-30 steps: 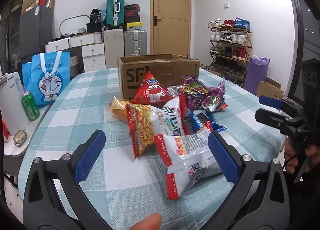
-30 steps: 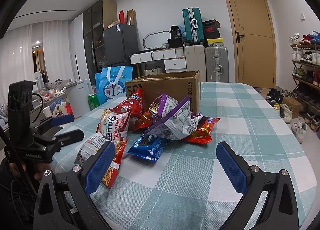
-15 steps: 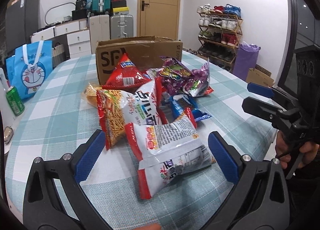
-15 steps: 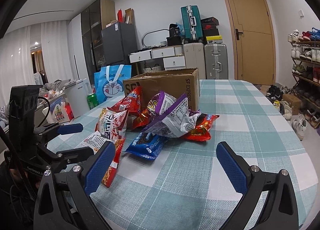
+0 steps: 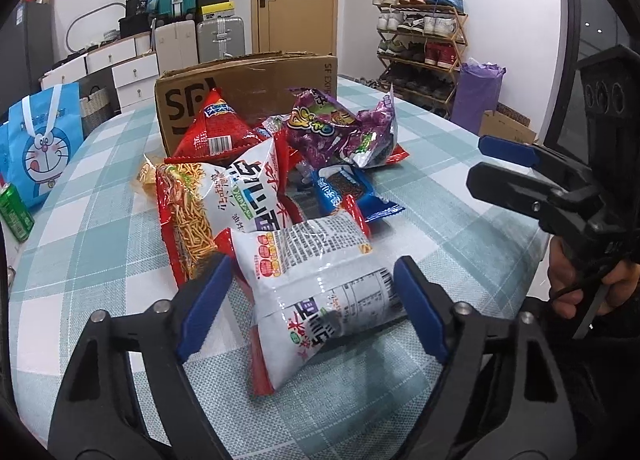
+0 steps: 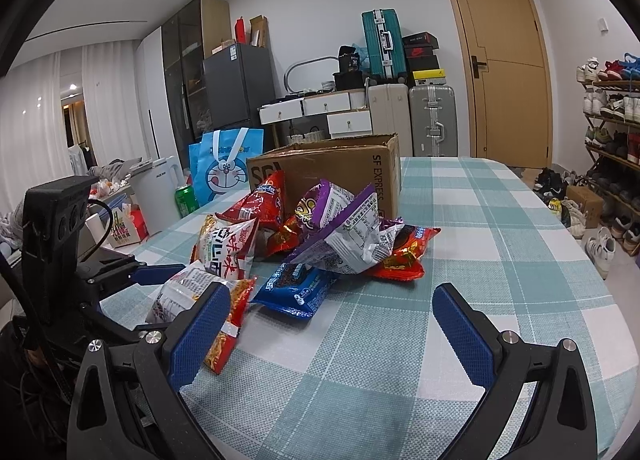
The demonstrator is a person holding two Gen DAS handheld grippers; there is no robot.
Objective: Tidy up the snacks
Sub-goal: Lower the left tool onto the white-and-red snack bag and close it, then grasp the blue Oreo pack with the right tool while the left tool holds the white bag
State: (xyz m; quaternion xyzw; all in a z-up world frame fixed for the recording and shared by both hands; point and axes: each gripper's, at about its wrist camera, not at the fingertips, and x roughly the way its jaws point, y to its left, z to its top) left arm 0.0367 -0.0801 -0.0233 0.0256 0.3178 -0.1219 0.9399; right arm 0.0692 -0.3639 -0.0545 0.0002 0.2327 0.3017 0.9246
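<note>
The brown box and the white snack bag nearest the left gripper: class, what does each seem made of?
Brown box: apparently corrugated cardboard, matte, with creased edges and printed letters. White snack bag: probably thin plastic film, glossy, since it wrinkles and shows light glare.

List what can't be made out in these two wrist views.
- Inside of the cardboard box: both views, hidden by its own walls.
- Yellow packet: left view, mostly behind the noodle bag.
- Whether the left gripper touches the white packet: unclear.
- Green can: left view, cut off by the edge.
</note>
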